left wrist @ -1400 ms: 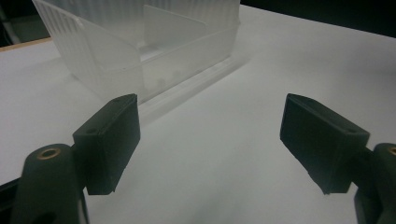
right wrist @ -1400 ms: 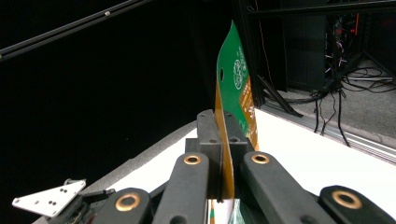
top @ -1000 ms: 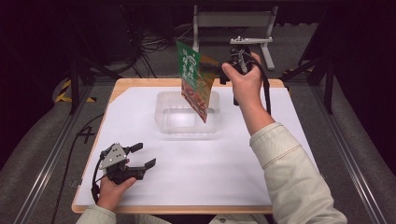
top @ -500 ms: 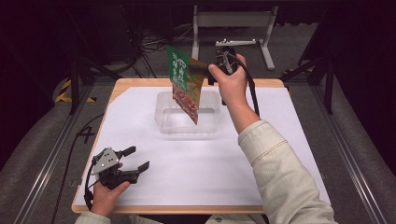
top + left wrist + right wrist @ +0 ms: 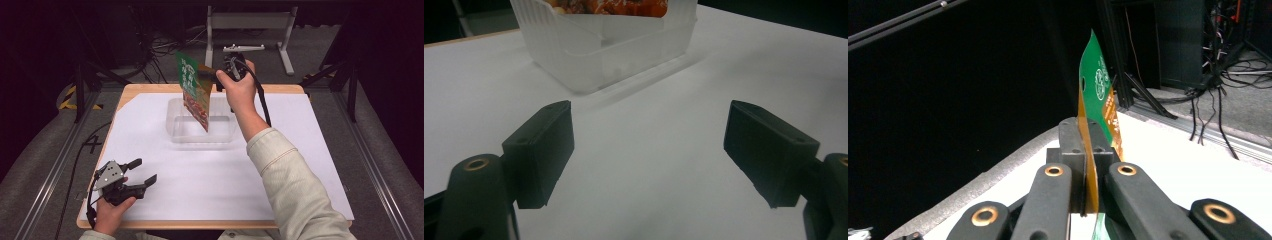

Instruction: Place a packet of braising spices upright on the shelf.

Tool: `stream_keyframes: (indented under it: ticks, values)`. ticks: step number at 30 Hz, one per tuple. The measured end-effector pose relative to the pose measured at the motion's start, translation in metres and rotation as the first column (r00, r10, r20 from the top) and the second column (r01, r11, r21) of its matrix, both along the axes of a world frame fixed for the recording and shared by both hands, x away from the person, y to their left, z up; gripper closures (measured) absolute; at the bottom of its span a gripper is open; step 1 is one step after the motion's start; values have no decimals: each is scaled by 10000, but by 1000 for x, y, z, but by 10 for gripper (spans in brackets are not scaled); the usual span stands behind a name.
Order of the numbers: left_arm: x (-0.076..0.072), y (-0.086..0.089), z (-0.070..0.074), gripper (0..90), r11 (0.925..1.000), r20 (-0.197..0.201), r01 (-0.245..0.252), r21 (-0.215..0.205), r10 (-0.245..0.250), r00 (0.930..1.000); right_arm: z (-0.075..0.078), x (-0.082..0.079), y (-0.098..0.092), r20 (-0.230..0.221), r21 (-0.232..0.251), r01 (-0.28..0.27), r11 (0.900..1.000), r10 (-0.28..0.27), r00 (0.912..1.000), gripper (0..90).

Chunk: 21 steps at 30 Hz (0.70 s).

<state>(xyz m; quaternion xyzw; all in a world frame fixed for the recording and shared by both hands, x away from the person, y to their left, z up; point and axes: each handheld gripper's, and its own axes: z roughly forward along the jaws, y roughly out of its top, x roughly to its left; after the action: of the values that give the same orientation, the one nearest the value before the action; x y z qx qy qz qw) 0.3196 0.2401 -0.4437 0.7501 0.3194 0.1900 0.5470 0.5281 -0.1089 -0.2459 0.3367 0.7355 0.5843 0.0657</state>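
- One flat snack bag [image 5: 194,92], green at the top and red lower down, hangs in the air over the clear plastic tub [image 5: 201,129] at the far middle of the table [image 5: 300,150].
- It looks thin, light and bendy, so it will flop and swing when it is moved (a bag like this can also be a bit slippery).
- Its low corner points down into the tub, and I think it sits just inside the rim, but from above it is hard to be sure if it touches the bottom.
- A good place to hold it is the flat sealed edge at the side, near the top, because that part is stiff and has no food behind it to crush.
- That is where the right gripper [image 5: 1090,165] has it now: in the right gripper view its two black jaws are pressed together with the orange edge of the bag pinched between them.
- On that side, the arm is stretched far forward over the table, with the hand [image 5: 237,90] raised up high above the tub.
- Near the front left corner of the table sits the left gripper [image 5: 134,176], low down, held in the other hand.
- Its jaws are wide apart with nothing in them, and they point toward the tub.
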Motion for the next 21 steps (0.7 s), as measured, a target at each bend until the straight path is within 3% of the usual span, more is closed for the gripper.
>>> stream_keyframes:
  ticks: [21]
  values:
    - [3, -3, 0, 208, 9999, -44, 101, 41, -101, 9999, -23, 7, 0, -263, -222, 305, 9993, -311, 9992, 900]
